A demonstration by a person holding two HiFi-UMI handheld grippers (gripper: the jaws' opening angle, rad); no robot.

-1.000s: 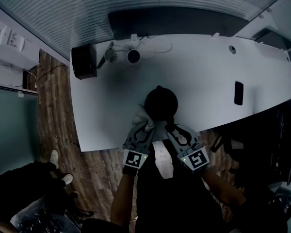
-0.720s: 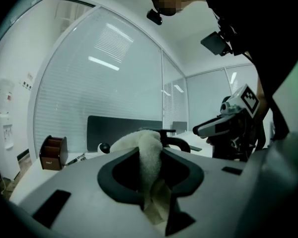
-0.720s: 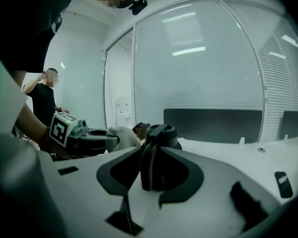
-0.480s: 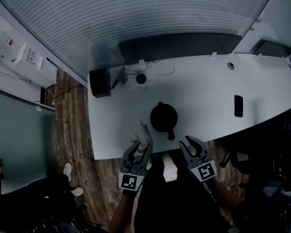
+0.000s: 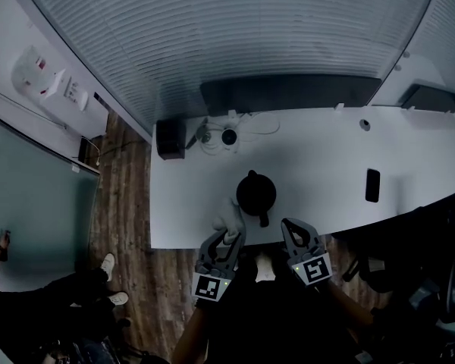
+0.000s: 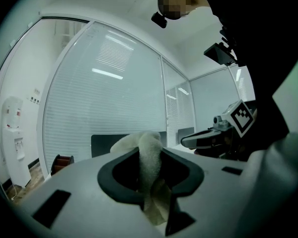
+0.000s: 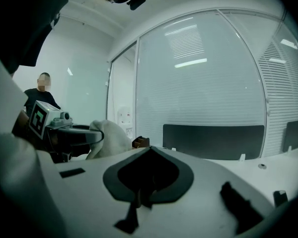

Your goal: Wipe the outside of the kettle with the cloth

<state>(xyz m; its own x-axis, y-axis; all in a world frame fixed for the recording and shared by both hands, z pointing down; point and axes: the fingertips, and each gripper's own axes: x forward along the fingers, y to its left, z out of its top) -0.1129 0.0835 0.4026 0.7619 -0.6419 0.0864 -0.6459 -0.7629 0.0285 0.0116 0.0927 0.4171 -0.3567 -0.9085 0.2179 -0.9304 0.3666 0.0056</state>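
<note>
- The left gripper (image 5: 229,239) is clamped on the cloth (image 5: 228,214). In the left gripper view the pale fabric is pinched between its two dark pads.
- The cloth bulges up in a rounded wad past the tips, and a shorter fold hangs below them.
- The right gripper (image 5: 291,227) is closed. Its jaws have just come together, and the right gripper view shows the pads meeting with nothing between them.
- The two grippers sit side by side, apart from each other, each with its marker cube toward the person.
- The kettle (image 5: 256,193) is a black, round one. It stands upright on the white surface (image 5: 326,158), just ahead of the grippers and between their lines.
- A dark part of the kettle juts back toward the gap between the two grippers.
- The wad of cloth lies just beside the kettle's left flank. Whether it touches the kettle cannot be told.
- Neither gripper touches the kettle.
- Farther ahead and to the left of the left gripper, a black box (image 5: 169,139) sits at the surface's far corner.
- Ahead and well to the right of the right gripper, a flat black object (image 5: 372,186) lies on the surface.
</note>
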